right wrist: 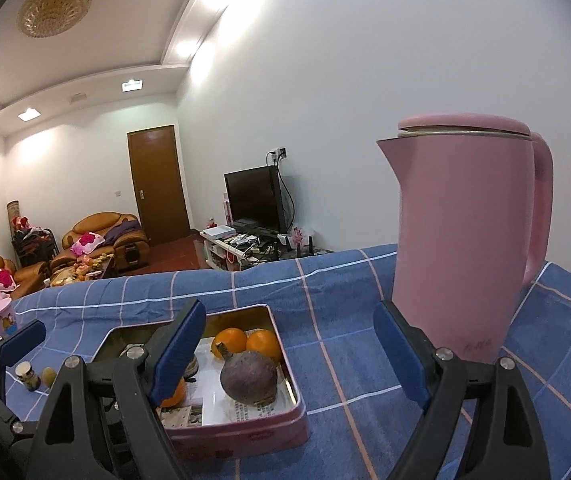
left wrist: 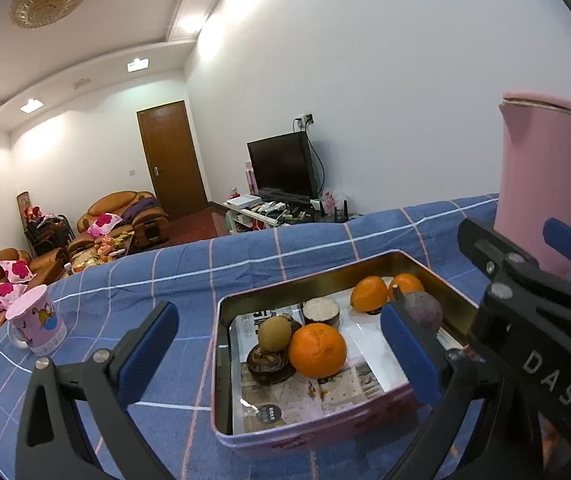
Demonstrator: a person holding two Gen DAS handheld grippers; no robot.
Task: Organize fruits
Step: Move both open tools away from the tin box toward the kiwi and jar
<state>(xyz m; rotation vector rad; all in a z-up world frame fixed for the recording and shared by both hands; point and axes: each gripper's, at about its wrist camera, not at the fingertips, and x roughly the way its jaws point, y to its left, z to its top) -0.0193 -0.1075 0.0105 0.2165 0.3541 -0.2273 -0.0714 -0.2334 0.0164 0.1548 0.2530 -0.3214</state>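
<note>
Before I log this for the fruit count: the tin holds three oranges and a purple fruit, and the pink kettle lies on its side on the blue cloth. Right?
Not quite. The pink kettle stands upright on the blue cloth, as the right wrist view shows. The tin does hold three oranges and a purple fruit.

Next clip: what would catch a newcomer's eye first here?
The tall pink kettle stands upright on the blue checked tablecloth, to the right of everything else. Beside it, the open pink tin holds oranges, a purple fruit and brown ones on printed paper. A pink cartoon mug stands apart, far left in the left wrist view.
</note>
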